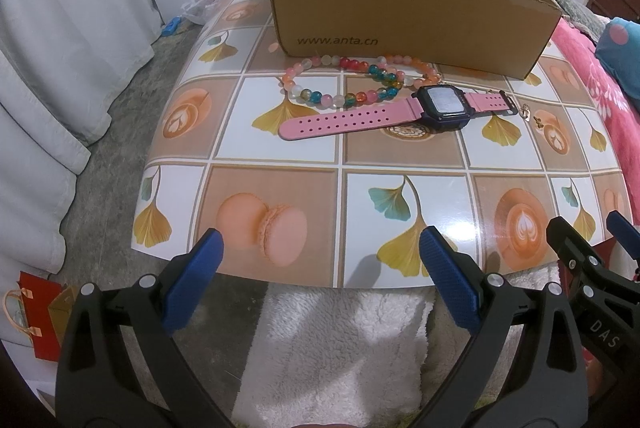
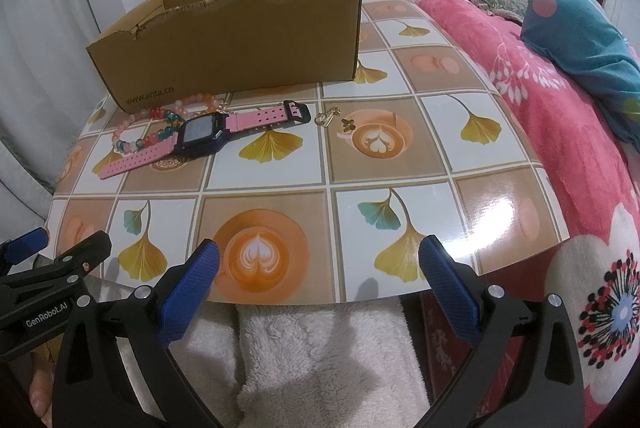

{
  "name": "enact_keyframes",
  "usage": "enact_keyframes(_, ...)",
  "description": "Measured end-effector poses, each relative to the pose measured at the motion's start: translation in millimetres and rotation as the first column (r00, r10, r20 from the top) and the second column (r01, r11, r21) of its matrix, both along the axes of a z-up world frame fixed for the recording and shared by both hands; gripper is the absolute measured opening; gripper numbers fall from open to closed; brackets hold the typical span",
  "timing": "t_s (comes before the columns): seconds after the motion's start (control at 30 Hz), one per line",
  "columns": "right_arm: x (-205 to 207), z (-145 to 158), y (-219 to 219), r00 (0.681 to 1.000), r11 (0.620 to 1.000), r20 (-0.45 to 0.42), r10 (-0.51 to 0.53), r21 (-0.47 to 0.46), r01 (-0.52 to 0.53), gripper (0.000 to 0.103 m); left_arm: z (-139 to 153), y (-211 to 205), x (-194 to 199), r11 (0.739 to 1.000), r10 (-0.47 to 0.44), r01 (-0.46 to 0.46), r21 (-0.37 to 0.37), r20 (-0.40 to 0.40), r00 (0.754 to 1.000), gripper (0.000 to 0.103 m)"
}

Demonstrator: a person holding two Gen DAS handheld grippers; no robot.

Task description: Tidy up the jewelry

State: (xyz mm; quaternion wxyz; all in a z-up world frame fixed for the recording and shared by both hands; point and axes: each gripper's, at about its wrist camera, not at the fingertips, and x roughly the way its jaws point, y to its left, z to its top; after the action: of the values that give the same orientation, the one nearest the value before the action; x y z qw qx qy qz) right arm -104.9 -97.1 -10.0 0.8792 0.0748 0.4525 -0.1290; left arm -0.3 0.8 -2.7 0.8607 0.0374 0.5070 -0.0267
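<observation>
1. Right now the left hand-held gripper is hovering over the near edge of the bench, its blue fingers spread wide with nothing between them
2. Likewise the right hand-held gripper is hanging over the same near edge, fingers standing wide apart and holding nothing
3. Between both grippers and the jewelry, a broad stretch of the patterned bench top is lying bare
4. The pink watch is lying flat with its strap stretched out, well back from the near edge and just in front of the cardboard box
5. Behind the watch, the beaded bracelets are lying in loose overlapping loops, close against the front wall of the box
6. Two small gold charms are sitting just beside the buckle end of the watch strap, apart from the box
7. The box is standing open at the top with a torn front rim, near the far side of the bench
8. On the right the bench is butting against a bed with a pink flowered blanket; on the left its edge is giving way to bare floor and pale curtains
9. A white fluffy rug is showing below the near edge
</observation>
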Motion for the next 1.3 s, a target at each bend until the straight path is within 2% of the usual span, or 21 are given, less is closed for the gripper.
enact_keyframes(0.63,4,-1,0,1.000,1.000,-0.004,-0.003,-0.003,0.003,0.097,-2,10,4,1.000,0.018,-0.018,-0.008,-0.001,1.000,0.095)
enact_keyframes(0.83,11,5,-2,1.000,1.000,-0.006,-0.004,-0.021,0.004,0.097,-5,6,8,0.999,-0.032,0.032,-0.043,-0.019,0.999,0.095)
enact_keyframes(1.07,19,15,-2,1.000,0.996,-0.005,0.006,-0.088,-0.007,0.097,-12,10,14,0.998,-0.061,0.061,-0.030,-0.009,0.998,0.095)
enact_keyframes(1.2,21,20,-4,1.000,0.994,0.007,0.020,-0.105,-0.019,0.097,-10,21,17,0.992,-0.084,0.086,-0.088,0.022,0.996,0.095)
enact_keyframes(1.3,23,22,-9,0.999,0.996,0.017,0.032,-0.078,-0.031,0.097,-5,32,18,0.985,-0.078,0.089,-0.149,0.080,0.994,0.095)
